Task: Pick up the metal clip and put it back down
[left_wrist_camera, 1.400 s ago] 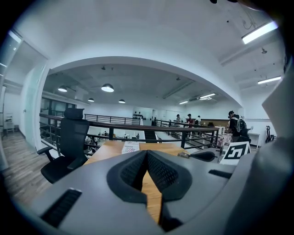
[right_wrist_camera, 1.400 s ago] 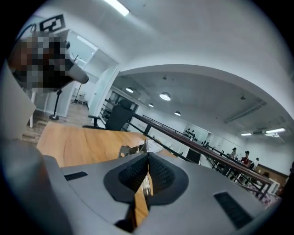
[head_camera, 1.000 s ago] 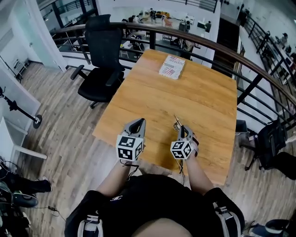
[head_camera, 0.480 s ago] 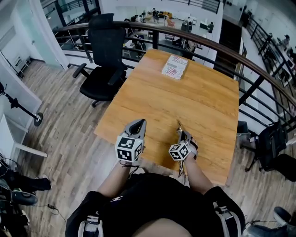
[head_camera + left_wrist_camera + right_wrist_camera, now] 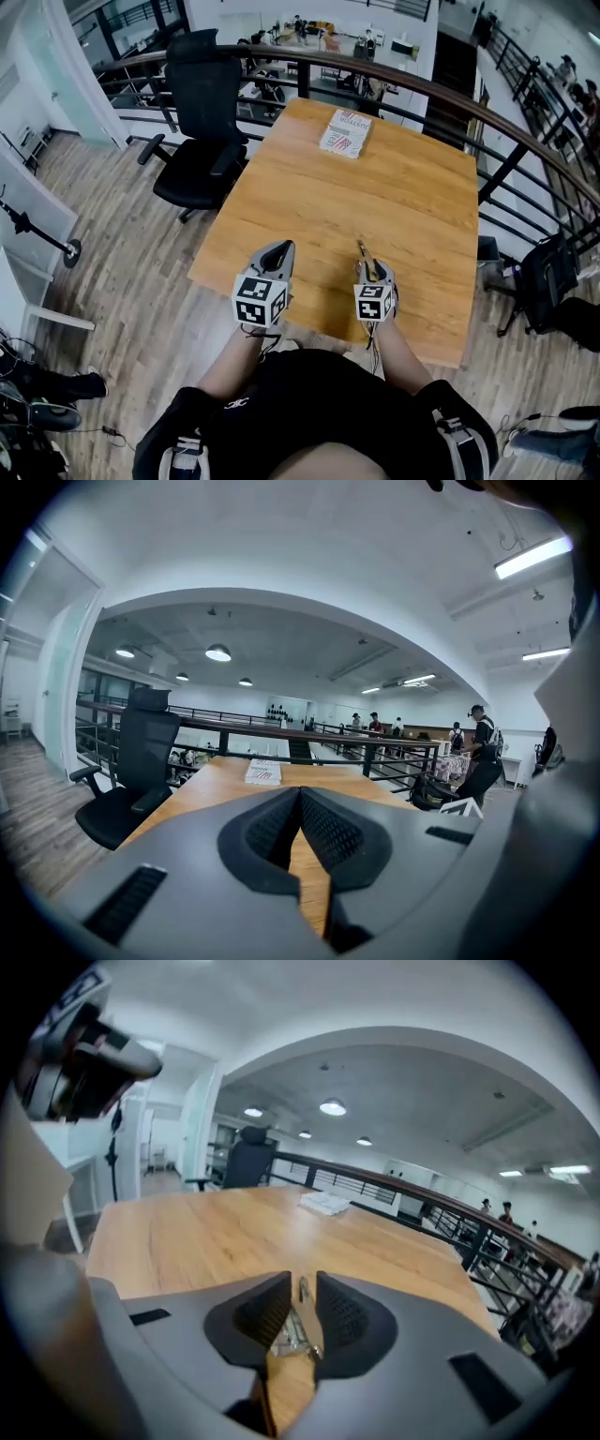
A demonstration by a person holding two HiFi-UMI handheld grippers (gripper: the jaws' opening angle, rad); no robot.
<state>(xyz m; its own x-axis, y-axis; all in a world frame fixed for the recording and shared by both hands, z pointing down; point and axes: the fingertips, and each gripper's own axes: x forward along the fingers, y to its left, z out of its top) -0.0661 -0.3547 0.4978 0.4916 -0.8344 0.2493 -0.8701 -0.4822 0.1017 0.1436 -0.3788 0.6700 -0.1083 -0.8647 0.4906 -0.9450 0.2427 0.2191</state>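
With the right gripper's [image 5: 301, 1280] jaws opening around the clip [image 5: 292, 1331] at the table's [image 5: 403, 192] near edge, it seemed best to widen fully, then lift straight off; the left gripper's [image 5: 300, 795] jaws were together, empty

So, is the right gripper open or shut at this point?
Open, and still opening: the right gripper shows a clear gap between its jaws in its own view, with the metal clip lying in that gap, not pinched.

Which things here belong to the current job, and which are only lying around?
Job: metal clip, between the opening jaws of the right hand-held gripper; wooden table.
Lying about: booklet; office chair.
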